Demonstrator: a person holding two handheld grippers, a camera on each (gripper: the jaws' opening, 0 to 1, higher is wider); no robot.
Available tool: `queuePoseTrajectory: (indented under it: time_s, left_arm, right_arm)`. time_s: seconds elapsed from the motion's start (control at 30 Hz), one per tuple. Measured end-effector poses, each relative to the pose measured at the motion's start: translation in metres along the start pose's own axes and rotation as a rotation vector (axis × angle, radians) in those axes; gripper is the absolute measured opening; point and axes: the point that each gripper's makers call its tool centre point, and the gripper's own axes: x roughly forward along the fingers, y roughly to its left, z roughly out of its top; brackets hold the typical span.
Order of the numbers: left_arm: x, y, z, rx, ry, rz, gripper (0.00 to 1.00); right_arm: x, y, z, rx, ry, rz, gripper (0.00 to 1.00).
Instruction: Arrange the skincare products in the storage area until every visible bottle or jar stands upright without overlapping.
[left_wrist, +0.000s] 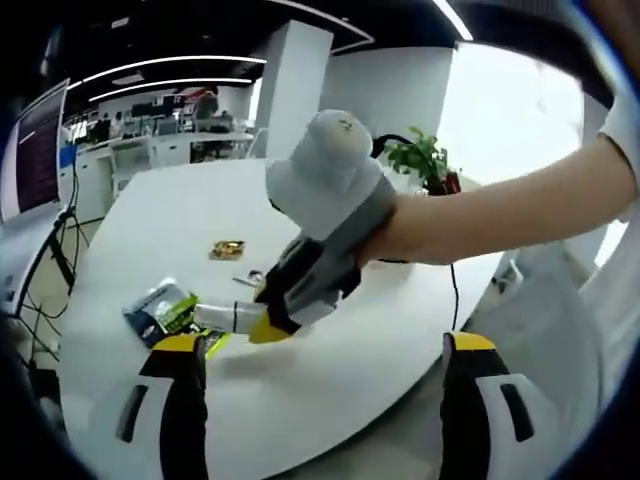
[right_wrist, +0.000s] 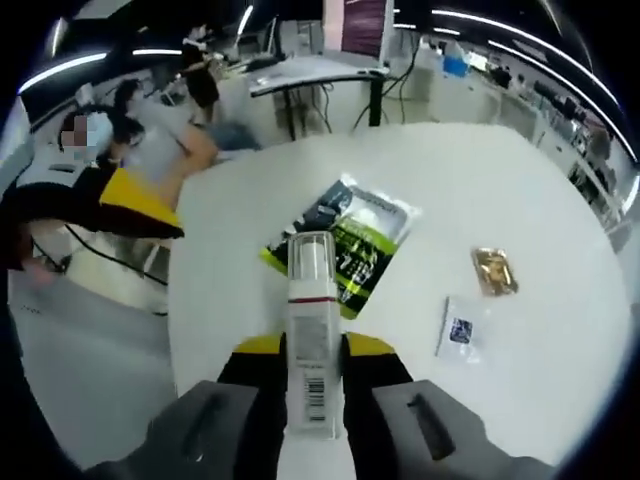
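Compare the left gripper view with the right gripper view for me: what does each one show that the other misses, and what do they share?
Left gripper view alone: the right gripper seen from outside, the person's forearm and a potted plant.

Right gripper view alone: the barcode label on the white bottle, gripped between the right gripper's jaws, and a small white sachet.

Both: the white table, the green-and-black pouch, the gold packet, and that bottle.

Clamped between the right gripper (right_wrist: 312, 362) jaws, white barcoded tube (right_wrist: 311, 330) over round white table (right_wrist: 560, 390); beyond it green-and-black packet (right_wrist: 350, 235), gold foil sachet (right_wrist: 494, 271) rightward.
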Motion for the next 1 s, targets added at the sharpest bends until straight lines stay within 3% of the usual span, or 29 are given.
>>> queuePoseTrajectory:
  time_s: [0.2,0.53,1.0]
  left_arm:
    - [0.001,-0.002,-0.001,0.005,0.008,-0.015,0.9]
    - [0.001,-0.005,0.001,-0.017,0.01,-0.028,0.9]
    - [0.002,-0.018,0.006,0.004,0.022,-0.068,0.9]
  right_arm:
    - [-0.026,0.001,-0.01,0.065,-0.055,-0.011,0.2]
    - [-0.048,-0.006,-0.021,0.152,-0.149,-0.034,0.2]
    - [-0.097,0.005,-0.039,0.209,-0.308,-0.019,0.2]
